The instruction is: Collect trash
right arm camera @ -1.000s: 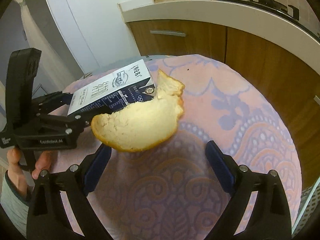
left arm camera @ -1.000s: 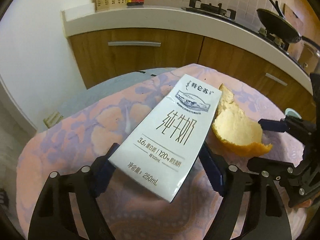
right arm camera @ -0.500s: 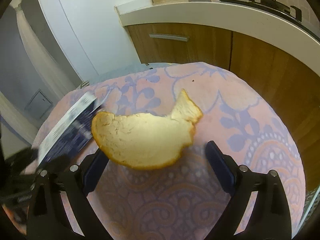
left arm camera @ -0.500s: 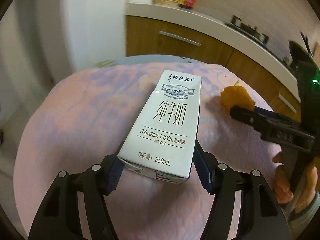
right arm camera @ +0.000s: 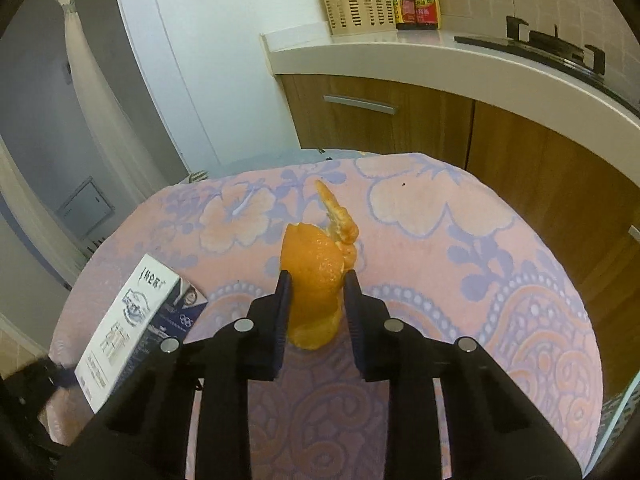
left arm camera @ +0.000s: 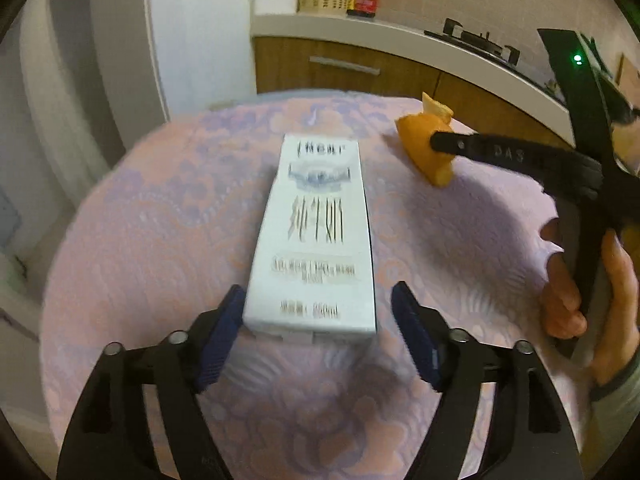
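The counter (right arm camera: 520, 280), draped in a pink and lilac flowered cloth, is carrying both pieces of trash. The milk carton (left arm camera: 316, 240) is lying flat toward the counter's near left edge, its base sitting between the pads of the left gripper (left arm camera: 318, 320). Those jaws have just been opening a little: the left pad looks to be touching the carton's side, while the right pad is standing clear of it, so the carton is lying loose between them, not clamped. A second ago they were pinching it and tilting it off the cloth. The orange peel (right arm camera: 316, 276) is sitting near the middle of the counter, and the right gripper (right arm camera: 316, 300) is clamping it; its jaws have just been closing from wide apart, folding the peel upright between them. By my reading, the peel is now being secured for carrying off, while the carton is needing a fresh grip before it can go anywhere.
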The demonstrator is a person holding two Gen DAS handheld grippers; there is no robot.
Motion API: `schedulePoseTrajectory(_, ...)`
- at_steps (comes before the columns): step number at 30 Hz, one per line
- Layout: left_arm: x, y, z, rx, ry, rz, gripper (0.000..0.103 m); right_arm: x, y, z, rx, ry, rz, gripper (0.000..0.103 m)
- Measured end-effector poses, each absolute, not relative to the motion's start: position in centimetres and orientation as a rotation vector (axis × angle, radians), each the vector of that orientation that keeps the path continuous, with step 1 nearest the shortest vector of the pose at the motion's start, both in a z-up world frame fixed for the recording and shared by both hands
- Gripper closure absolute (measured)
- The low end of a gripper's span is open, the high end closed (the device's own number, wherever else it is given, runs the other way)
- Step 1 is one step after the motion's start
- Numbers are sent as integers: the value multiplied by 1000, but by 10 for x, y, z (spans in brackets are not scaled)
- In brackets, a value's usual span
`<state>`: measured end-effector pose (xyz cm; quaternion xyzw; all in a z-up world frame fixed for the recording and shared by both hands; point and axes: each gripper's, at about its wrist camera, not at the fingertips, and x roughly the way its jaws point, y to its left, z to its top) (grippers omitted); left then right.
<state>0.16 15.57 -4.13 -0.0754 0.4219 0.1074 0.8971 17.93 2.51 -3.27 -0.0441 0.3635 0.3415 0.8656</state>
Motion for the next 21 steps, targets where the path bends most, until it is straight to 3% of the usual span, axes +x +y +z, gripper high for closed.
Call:
schedulePoseTrajectory(5,29,163,-42,-173,914,211,29,170,26,-30,-119,730,710,87)
schedulePoseTrajectory(7,34,162,-45,-173,930,215,49,165,23,-29,-116,725,711,88)
schedulePoseTrajectory(9,34,161,-47,-185,924,218,50,159,18,-30,-110,719,714,92)
schedulePoseTrajectory(10,33,160,-47,-184,918,223,50,154,13,-29,-104,714,720,102)
schedulePoseTrajectory(21,-25,119,0,-189,780,162,50,72,-52,-24,-6,654,783,103)
